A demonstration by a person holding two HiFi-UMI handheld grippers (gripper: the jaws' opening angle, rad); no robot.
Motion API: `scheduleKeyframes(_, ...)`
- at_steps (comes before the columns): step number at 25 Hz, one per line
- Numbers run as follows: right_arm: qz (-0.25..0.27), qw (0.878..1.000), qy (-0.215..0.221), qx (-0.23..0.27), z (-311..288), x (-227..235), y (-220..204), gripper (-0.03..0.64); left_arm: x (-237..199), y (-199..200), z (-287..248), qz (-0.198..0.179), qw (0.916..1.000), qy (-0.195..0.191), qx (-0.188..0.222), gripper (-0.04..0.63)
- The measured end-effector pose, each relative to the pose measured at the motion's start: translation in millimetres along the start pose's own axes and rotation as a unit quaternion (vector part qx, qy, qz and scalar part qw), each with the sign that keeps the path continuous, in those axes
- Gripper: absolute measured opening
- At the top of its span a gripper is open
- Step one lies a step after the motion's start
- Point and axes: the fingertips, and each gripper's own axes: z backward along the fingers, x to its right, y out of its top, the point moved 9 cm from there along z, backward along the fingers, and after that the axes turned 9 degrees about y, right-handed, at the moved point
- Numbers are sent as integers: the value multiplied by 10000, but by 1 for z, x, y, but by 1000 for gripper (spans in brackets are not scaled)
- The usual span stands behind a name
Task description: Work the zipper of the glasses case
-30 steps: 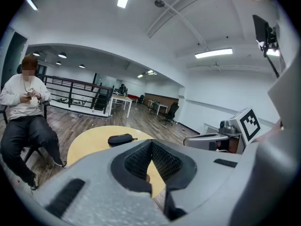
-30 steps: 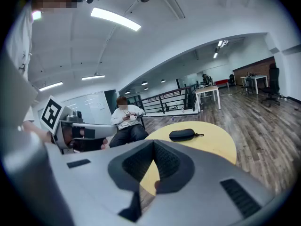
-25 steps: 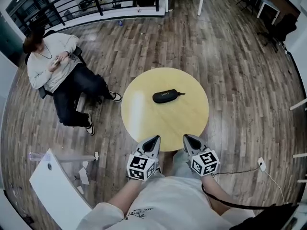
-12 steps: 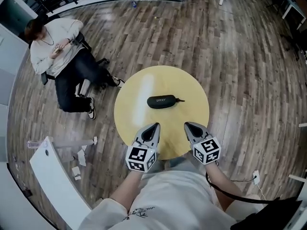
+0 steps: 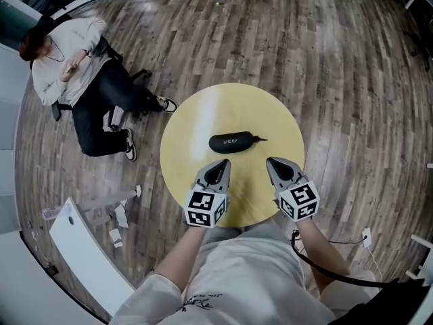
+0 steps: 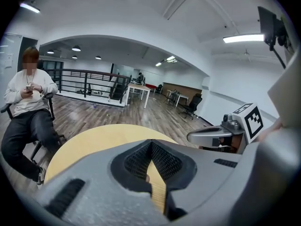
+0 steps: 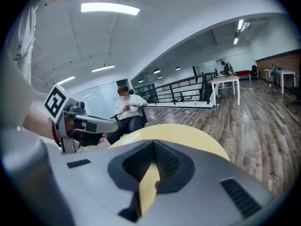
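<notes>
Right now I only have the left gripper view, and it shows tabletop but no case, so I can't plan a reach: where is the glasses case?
Observer: In the head view the black glasses case lies on the round yellow table, just ahead of the left hand-held gripper and the right hand-held gripper, touched by neither.
Operator: Which end carries the zipper pull?
Observer: The pull sticks out of the case's right end, on the right hand-held gripper's side.
Operator: Is that one ready to pinch it?
Observer: The right gripper view shows its jaws together with nothing between them, so it would probably have to open first.
</notes>
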Motion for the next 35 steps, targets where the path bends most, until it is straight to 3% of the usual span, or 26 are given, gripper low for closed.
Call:
scheduleKeyframes(6, 543, 9971, 494, -210, -43, 43, -15, 2, -26, -7, -86, 10, 9990, 125, -425, 6)
scheduleKeyframes(11, 1339, 9820, 1253, -462, -70, 81, -16, 3, -27, -32, -120, 118, 9941, 33, -1076, 6)
scheduleKeyframes(14, 1955, 9632, 1708, -699, -92, 109, -12, 3, -26, -41, -129, 112, 9928, -25, -1196, 6)
scheduleKeyframes(19, 3222, 9069, 2364, -1336, -134, 131, -19, 3, -29, -55, -130, 299, 9922, -115, -1209, 6)
scheduleKeyframes(21, 3801, 8724, 2567, -1689, -149, 134, -25, 5, -32, -58, -130, 356, 9923, -153, -1178, 6)
scheduleKeyframes(25, 4878, 7792, 3162, -2343, -173, 126, -33, 64, -38, -58, -131, 456, 9918, -206, -1177, 6)
scheduleKeyframes(30, 5686, 6784, 3759, -2743, -199, 111, -23, 64, -40, -58, -134, 528, 9896, -299, -1301, 6)
scheduleKeyframes(33, 6170, 5973, 4080, -3101, -206, 100, -24, 64, -40, -58, -134, 533, 9878, -383, -1409, 6)
scheduleKeyframes(35, 6355, 5528, 4268, -3294, -210, 94, -25, 63, -41, -57, -134, 506, 9866, -437, -1487, 6)
